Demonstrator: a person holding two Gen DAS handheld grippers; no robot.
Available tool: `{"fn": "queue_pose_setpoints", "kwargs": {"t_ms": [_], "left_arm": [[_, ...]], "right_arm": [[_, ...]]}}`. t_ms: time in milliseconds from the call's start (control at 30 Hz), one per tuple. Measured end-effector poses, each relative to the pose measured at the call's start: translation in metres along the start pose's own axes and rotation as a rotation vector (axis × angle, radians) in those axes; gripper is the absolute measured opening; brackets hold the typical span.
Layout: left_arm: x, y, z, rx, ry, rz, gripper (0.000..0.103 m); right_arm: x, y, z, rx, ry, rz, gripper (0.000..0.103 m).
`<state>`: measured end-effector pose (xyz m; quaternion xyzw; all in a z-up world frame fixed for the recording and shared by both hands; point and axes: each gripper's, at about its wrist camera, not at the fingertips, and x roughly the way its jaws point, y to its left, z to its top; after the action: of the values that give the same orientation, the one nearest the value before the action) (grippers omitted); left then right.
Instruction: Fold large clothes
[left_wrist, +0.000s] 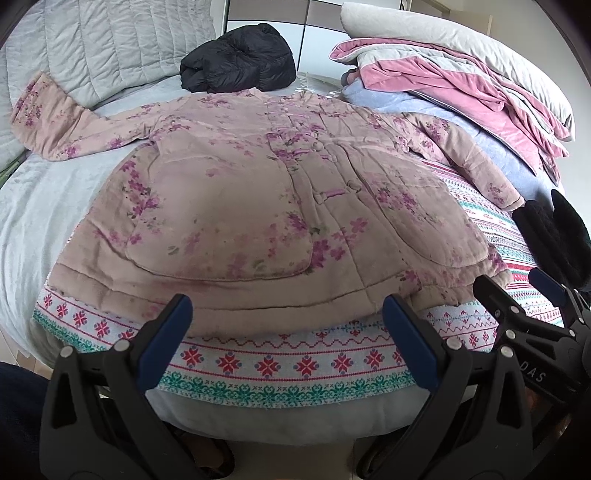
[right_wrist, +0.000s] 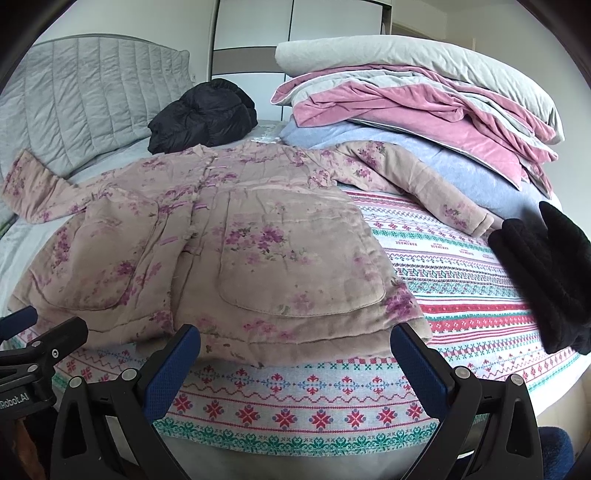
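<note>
left gripper (left_wrist: 286, 321): jaws spread wide, holding nothing, poised just short of the hem.
right gripper (right_wrist: 295, 350): jaws likewise apart and empty, near the hem's right-hand corner.
padded floral jacket (left_wrist: 258, 192): laid face up and buttoned on the patterned blanket (left_wrist: 280, 365), hem nearest the grippers, both sleeves spread outward; the right sleeve (right_wrist: 417, 184) runs up against the stacked bedding (right_wrist: 424, 107).
handling, judged: quilted and thick, so soft but bulky; likely to hold a fold loosely and spring back; moderate weight; not slippery.
hold points, judged: sleeve cuffs or hem corners, pinching the full padded edge.
surroundings: black puffer coat (left_wrist: 240, 59) beyond the collar; dark knit item (right_wrist: 546, 273) at right.
progress: folding not yet begun.
</note>
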<state>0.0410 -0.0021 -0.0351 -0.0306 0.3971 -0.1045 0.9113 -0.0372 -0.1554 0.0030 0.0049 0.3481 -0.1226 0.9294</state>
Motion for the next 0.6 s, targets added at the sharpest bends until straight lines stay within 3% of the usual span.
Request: {"fn": "queue_pose_setpoints", "kwargs": {"t_ms": [600], "left_arm": [[0.0013,-0.0015,-0.0011,0.008,0.016,-0.011,0.102]], "right_arm": [[0.0038,-0.0022,0.0003,0.007,0.02,-0.004,0.103]]}}
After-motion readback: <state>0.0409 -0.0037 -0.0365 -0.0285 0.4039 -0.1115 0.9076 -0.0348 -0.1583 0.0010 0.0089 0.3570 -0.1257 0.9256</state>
